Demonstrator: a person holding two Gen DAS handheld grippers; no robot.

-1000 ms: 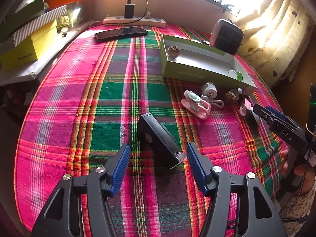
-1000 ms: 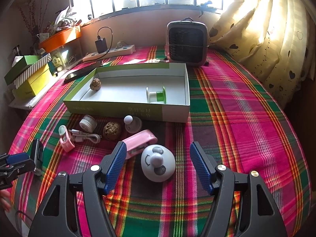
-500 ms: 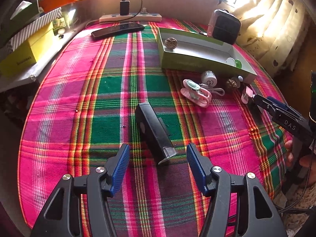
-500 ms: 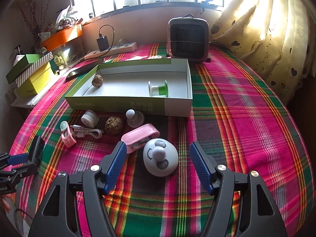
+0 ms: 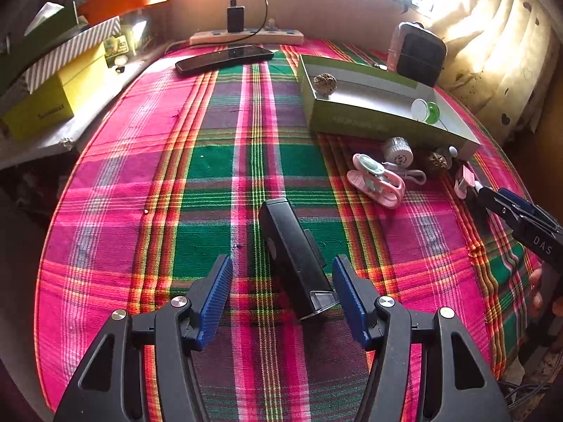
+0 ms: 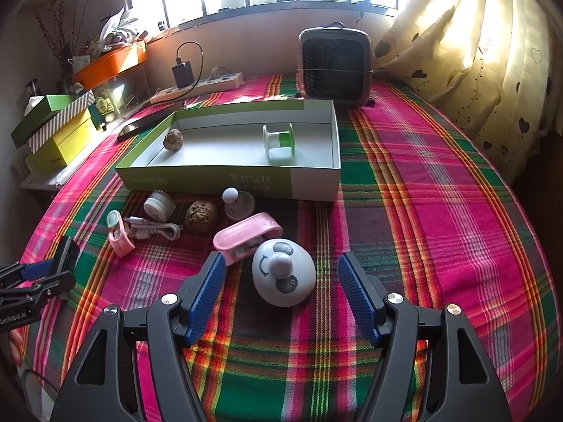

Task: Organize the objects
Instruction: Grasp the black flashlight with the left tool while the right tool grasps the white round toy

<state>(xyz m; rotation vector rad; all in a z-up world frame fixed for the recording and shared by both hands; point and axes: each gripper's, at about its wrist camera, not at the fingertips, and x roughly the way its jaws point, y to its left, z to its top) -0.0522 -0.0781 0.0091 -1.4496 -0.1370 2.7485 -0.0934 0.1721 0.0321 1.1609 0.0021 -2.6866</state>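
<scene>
While the right gripper gapes around the white round toy, the left gripper (also spread) straddles the black device, whose long axis runs straight ahead.

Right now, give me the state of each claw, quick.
Left claw: open, holding nothing; black device lies between its fingers.
Right claw: open, holding nothing; white round toy sits between its fingers.
</scene>
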